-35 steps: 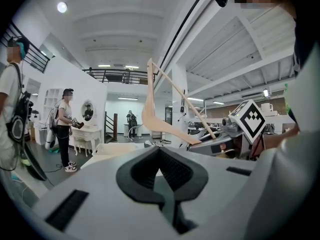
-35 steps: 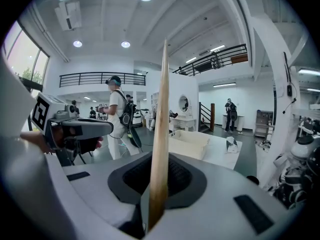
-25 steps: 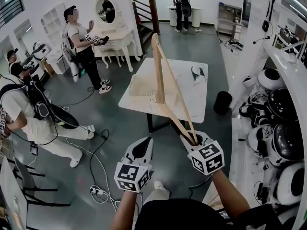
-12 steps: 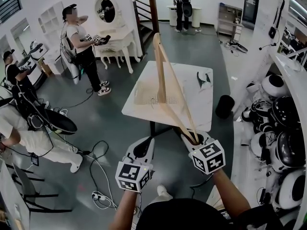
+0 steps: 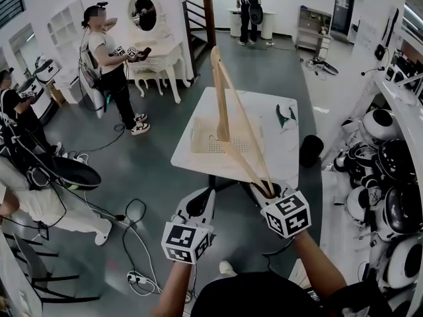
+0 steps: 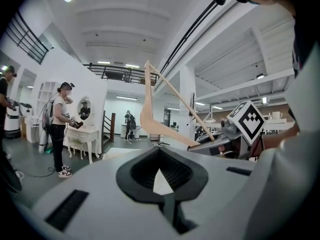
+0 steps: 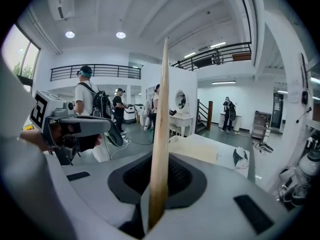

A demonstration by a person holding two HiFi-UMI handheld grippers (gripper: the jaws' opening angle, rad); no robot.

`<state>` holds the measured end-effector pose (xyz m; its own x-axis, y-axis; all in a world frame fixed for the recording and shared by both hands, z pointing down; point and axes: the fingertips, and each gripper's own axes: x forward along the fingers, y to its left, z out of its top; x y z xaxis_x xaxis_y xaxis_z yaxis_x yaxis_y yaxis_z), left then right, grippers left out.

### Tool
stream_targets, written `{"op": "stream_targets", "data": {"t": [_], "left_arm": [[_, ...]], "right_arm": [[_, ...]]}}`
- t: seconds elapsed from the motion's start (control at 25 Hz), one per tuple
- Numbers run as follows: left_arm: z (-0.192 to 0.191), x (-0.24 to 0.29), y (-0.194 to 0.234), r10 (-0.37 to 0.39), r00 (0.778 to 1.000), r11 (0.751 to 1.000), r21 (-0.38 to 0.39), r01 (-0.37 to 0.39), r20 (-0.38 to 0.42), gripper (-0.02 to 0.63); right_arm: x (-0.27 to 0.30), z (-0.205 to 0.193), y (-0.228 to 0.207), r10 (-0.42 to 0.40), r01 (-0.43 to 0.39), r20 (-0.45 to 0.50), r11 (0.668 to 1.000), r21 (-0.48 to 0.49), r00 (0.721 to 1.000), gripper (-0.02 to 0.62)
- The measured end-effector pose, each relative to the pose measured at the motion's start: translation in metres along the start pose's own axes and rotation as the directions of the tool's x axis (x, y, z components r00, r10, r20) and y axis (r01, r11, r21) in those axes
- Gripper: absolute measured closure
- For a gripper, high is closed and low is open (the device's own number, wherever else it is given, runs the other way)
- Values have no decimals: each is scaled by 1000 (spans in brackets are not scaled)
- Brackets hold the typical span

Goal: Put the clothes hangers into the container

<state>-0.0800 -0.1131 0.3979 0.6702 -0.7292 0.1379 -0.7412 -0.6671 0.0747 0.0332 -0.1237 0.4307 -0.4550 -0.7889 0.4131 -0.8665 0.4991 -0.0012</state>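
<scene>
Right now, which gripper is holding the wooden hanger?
The right gripper: its jaws pinch the wooden hanger; the left gripper holds nothing.

No readable text, labels or numbers visible.

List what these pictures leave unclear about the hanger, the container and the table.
- Hook of the hanger: head view, too small to find; the right gripper view shows the hanger edge-on.
- Its gripped end: sunk inside the right claw in both views.
- Contents of the container: head view, the hanger crosses it and it is too small; right gripper view, its wall hides the inside.
- Dark-and-white item on the table: too small to identify.
</scene>
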Motion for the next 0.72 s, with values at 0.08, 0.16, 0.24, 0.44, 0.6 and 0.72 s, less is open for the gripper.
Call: {"op": "stream_targets", "data": {"t": [0.08, 0.16, 0.24, 0.44, 0.6, 0.72], "left_arm": [[1, 1, 11, 1, 1000, 1000, -8, -1, 6, 607], [1, 2, 22, 4, 1000, 1000, -15, -4, 9, 607], [-1, 4, 31, 6, 1000, 1000, -19, -6, 8, 607], [-6, 11, 44, 5, 1000, 999, -45, -4, 7, 607], [-9, 22, 53, 2, 1000, 999, -54, -2, -2, 607], [-9, 31, 58, 0, 1000, 999, -53, -1, -12, 607]], "right_arm": [[10, 5, 3, -1, 1, -5, 1000, -3, 1000, 535], [19, 8, 6, 0, 0, -9, 1000, -4, 1000, 535], [27, 10, 8, 0, 0, -12, 1000, -10, 1000, 535], [43, 14, 6, -3, 3, -26, 1000, -12, 1000, 535], [56, 19, 0, -3, 3, -28, 1000, -15, 1000, 535], [66, 21, -7, 0, 0, -33, 1000, -8, 999, 535]]}}
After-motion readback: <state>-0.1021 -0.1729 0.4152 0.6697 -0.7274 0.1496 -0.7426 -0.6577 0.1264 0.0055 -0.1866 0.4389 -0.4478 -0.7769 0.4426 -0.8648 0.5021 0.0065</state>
